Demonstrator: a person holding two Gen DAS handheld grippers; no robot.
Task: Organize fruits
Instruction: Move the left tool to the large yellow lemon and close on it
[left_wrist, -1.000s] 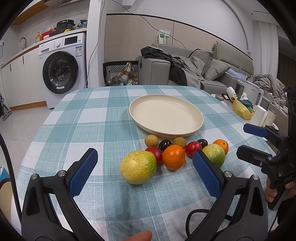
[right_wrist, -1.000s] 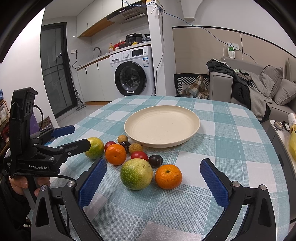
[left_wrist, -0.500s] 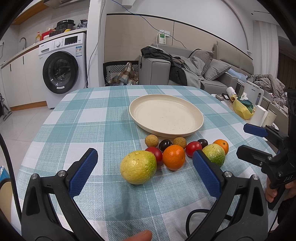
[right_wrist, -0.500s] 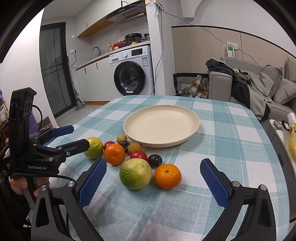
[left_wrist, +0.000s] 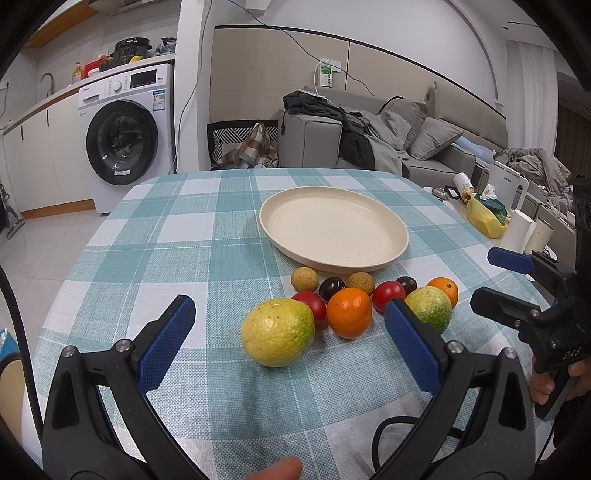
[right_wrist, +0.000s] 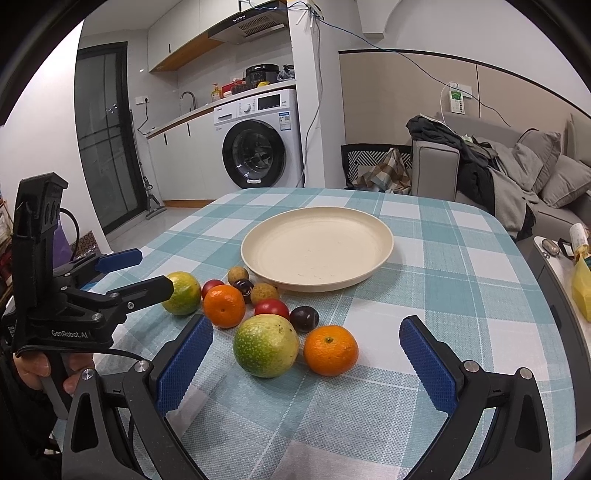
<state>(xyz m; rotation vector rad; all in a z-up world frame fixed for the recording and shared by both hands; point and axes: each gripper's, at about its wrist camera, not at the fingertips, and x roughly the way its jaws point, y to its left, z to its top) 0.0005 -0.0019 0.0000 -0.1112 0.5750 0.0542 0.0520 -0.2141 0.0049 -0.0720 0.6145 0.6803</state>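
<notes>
Checked tablecloth (left_wrist: 177, 236), centre frame: empty plate (left_wrist: 334, 230), fruit cluster (left_wrist: 347, 302) just below it. Left gripper (left_wrist: 286, 334) and right gripper (right_wrist: 304, 356) both spread wide, holding nothing. Likely firm, round, prone to rolling; best pinched across widest girth.

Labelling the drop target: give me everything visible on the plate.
The plate is round, cream, faintly speckled, with a low raised rim; the material looks like ceramic or melamine. It sits flat and upright on the checked tablecloth, holding nothing. A cluster of fruit lies along its near edge, on the cloth; whether any of it touches the rim is unclear.
</notes>
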